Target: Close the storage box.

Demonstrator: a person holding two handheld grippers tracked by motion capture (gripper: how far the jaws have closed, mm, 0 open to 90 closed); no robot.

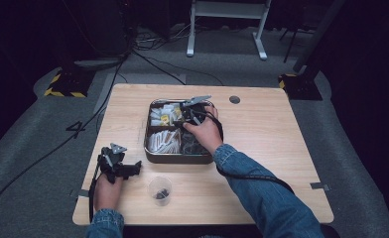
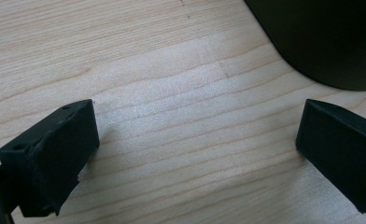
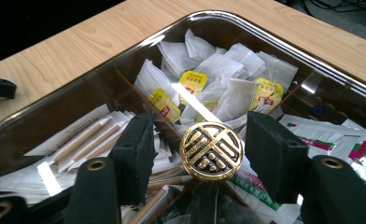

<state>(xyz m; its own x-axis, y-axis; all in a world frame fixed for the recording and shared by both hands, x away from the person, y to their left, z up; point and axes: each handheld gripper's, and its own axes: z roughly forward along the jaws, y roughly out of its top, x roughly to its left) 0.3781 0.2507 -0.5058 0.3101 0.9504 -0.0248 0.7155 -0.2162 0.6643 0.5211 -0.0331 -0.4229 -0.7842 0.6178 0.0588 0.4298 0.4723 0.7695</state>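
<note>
Right gripper view: right gripper [image 3: 211, 149] jaws spread around gold knob [image 3: 211, 151]; left gripper [image 2: 195, 158] jaws spread.

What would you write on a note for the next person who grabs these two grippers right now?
Right gripper: open, jaws on either side of the gold knob on the clear lid of the divided box, not yet closed on it.
Left gripper: open, holding nothing, low over bare table at the front left corner.
Things: the box sits mid-table with tea bags, paper-wrapped sticks and sachets in separate compartments. A small clear cup stands in front of it with something dark inside.
Done: the right gripper is lined up on the knob.
Left: probably close on the knob and lift the lid, which is still on.
</note>
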